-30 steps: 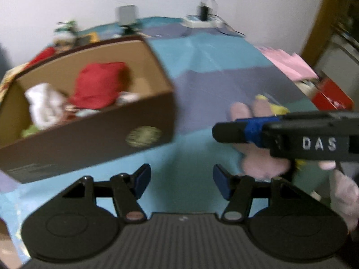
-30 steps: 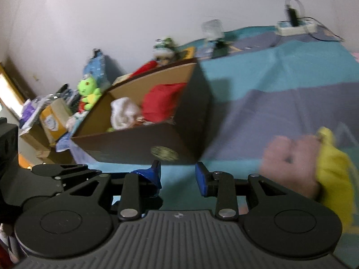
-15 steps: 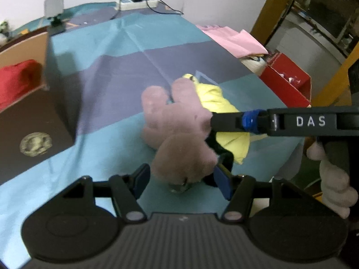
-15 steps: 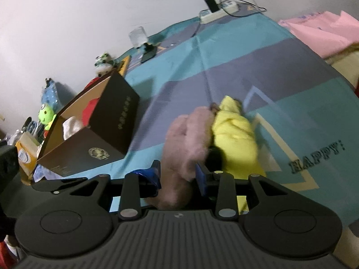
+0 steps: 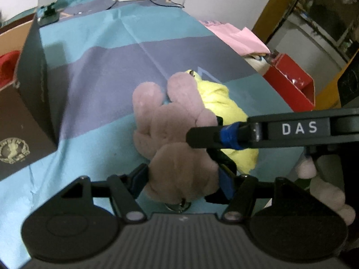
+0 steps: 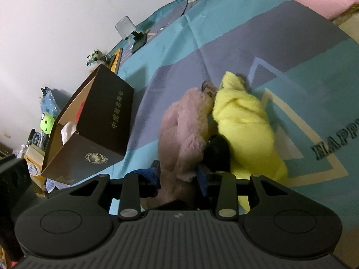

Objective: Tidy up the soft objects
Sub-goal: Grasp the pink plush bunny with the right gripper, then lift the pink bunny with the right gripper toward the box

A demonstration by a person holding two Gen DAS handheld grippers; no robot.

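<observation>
Pink plush lies lengthwise away from both just-widened tools, left tool and right tool straddling it.

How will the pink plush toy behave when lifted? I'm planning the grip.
The pink plush toy looks furry and thickly stuffed, so it probably squashes between pads. Its long lobes likely flop and dangle. The yellow soft toy lies against it and may get dragged.

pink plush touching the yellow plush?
Touching. In the right wrist view the pink plush presses against the yellow plush along its side, with no cloth showing between them; the left wrist view shows the same overlap.
</observation>
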